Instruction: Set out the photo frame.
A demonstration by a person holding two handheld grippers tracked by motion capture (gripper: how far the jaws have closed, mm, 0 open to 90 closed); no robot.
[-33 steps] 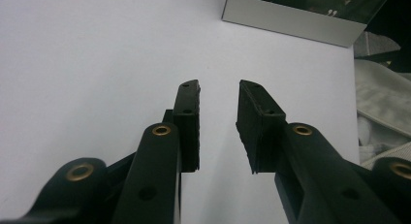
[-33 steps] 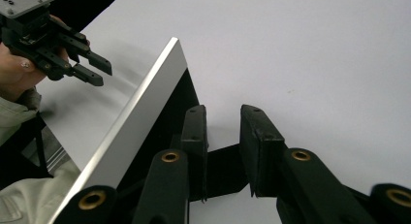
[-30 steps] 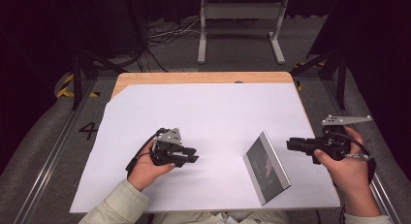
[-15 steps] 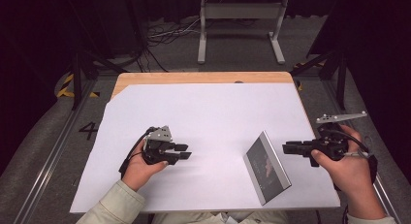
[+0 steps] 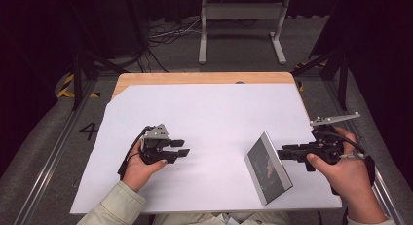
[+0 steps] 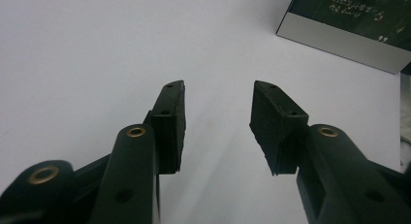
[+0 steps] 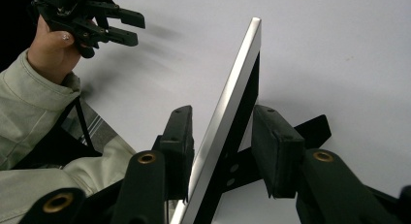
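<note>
A silver-edged picture frame (image 5: 268, 169) with a dark face stands tilted on the white table sheet (image 5: 209, 113), propped by a black back leg (image 7: 312, 129). My right gripper (image 5: 280, 153) is open, and its jaws straddle the frame's thin silver edge (image 7: 237, 78), one pad on each side. In the right gripper view the left pad is close to the front face and a gap shows at the back pad. My left gripper (image 5: 185, 147) hovers over the sheet to the left, open and holding nothing (image 6: 218, 103). The frame's corner (image 6: 349, 20) lies ahead of it.
A strip of the wooden tabletop (image 5: 195, 78) shows beyond the sheet's far edge. A grey metal stand (image 5: 241, 13) and cables lie on the floor behind the table. The person's light sleeve (image 7: 29, 112) rests at the near left.
The right gripper has slid left until its jaws are around the frame's edge. The left gripper has drifted slightly left. Both stay open.
</note>
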